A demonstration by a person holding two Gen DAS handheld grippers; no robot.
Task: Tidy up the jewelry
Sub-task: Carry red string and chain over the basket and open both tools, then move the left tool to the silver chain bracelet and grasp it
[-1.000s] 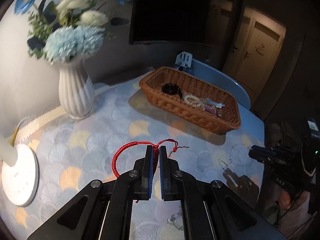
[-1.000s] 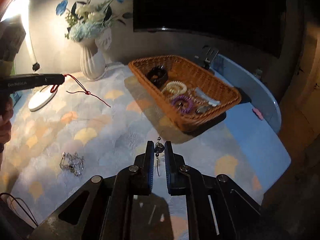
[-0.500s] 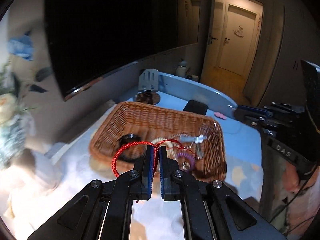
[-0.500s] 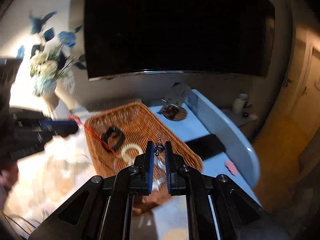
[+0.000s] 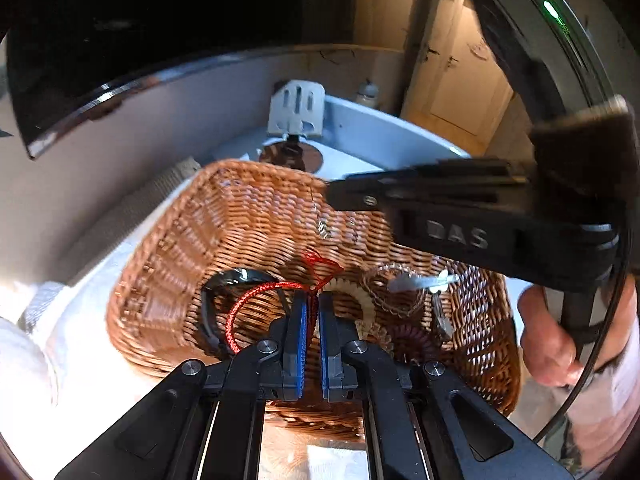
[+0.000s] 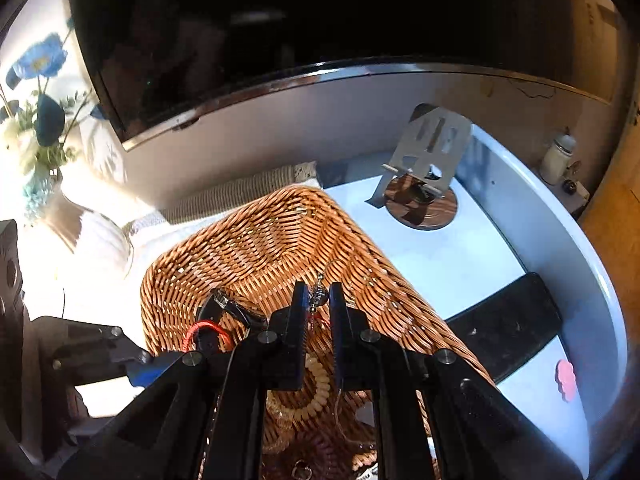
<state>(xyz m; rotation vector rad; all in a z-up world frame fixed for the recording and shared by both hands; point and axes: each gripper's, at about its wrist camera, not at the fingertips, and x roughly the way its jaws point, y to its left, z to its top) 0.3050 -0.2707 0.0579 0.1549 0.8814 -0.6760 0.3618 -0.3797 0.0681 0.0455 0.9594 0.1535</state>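
Both grippers are positioned over the wicker basket (image 5: 248,216), which stands on the surface (image 6: 472,256). The left gripper (image 5: 312,300) has its jaws closed narrow on a red cord bracelet (image 5: 256,292); the loop hangs to the left of the jaws, above the basket interior. The right gripper (image 6: 318,294) has its jaws closed on a small silver earring (image 6: 319,298). The basket contains a black watch (image 5: 224,284), a beaded bracelet (image 6: 316,392) and other jewelry.
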